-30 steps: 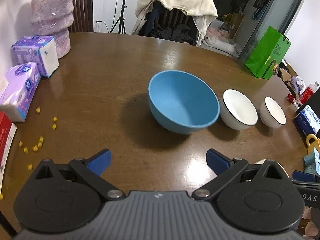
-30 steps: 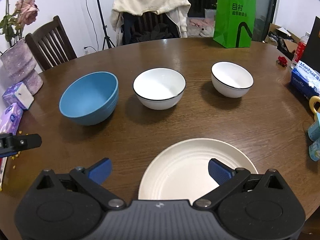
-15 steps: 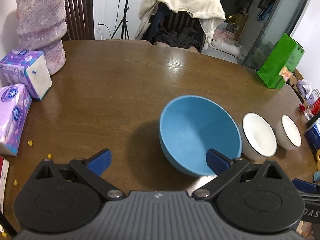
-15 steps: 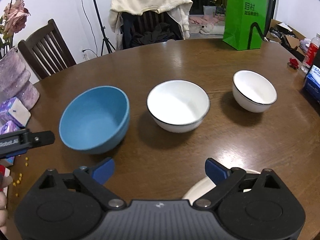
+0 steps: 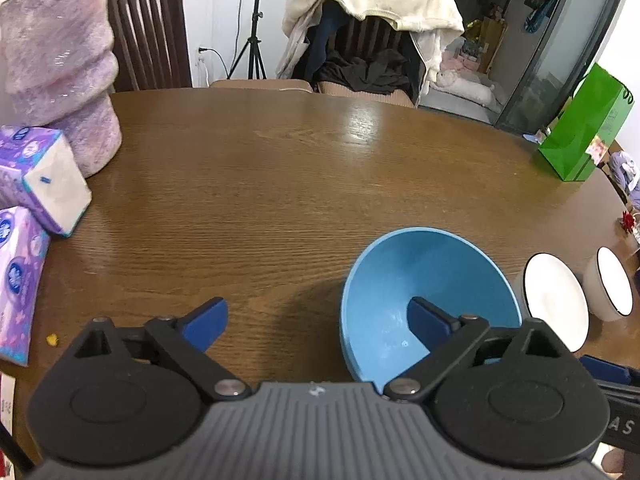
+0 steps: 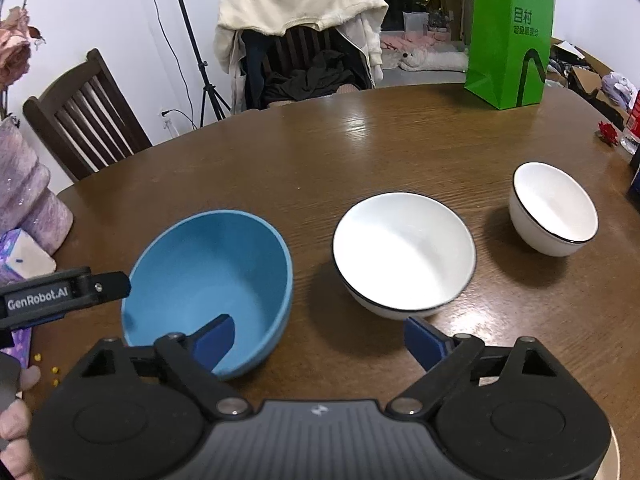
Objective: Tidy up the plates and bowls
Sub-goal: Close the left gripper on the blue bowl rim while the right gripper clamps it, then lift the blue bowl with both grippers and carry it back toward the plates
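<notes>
A blue bowl (image 5: 428,300) (image 6: 208,276) stands on the brown table (image 5: 280,168). My left gripper (image 5: 316,318) straddles its left wall, right finger inside and left finger outside; its jaws are closing and the pads are clear of the wall. My right gripper (image 6: 318,338) straddles the bowl's right wall, left finger inside; its jaws are closing too, without touching. To the right stand a large white bowl (image 6: 404,252) (image 5: 556,300) and a small white bowl (image 6: 554,208) (image 5: 612,284). A sliver of a cream plate (image 6: 614,460) shows under the right gripper.
A purple vase (image 5: 56,92) and tissue packs (image 5: 44,176) stand at the table's left edge, with yellow crumbs (image 5: 52,339) nearby. A green bag (image 6: 508,40) is at the far right. A chair draped with clothes (image 6: 300,40) and a wooden chair (image 6: 84,120) stand behind the table.
Both grippers have moved forward and a little down over the table to the blue bowl, and their jaws have narrowed. The cream plate has slid almost out of the right wrist view.
</notes>
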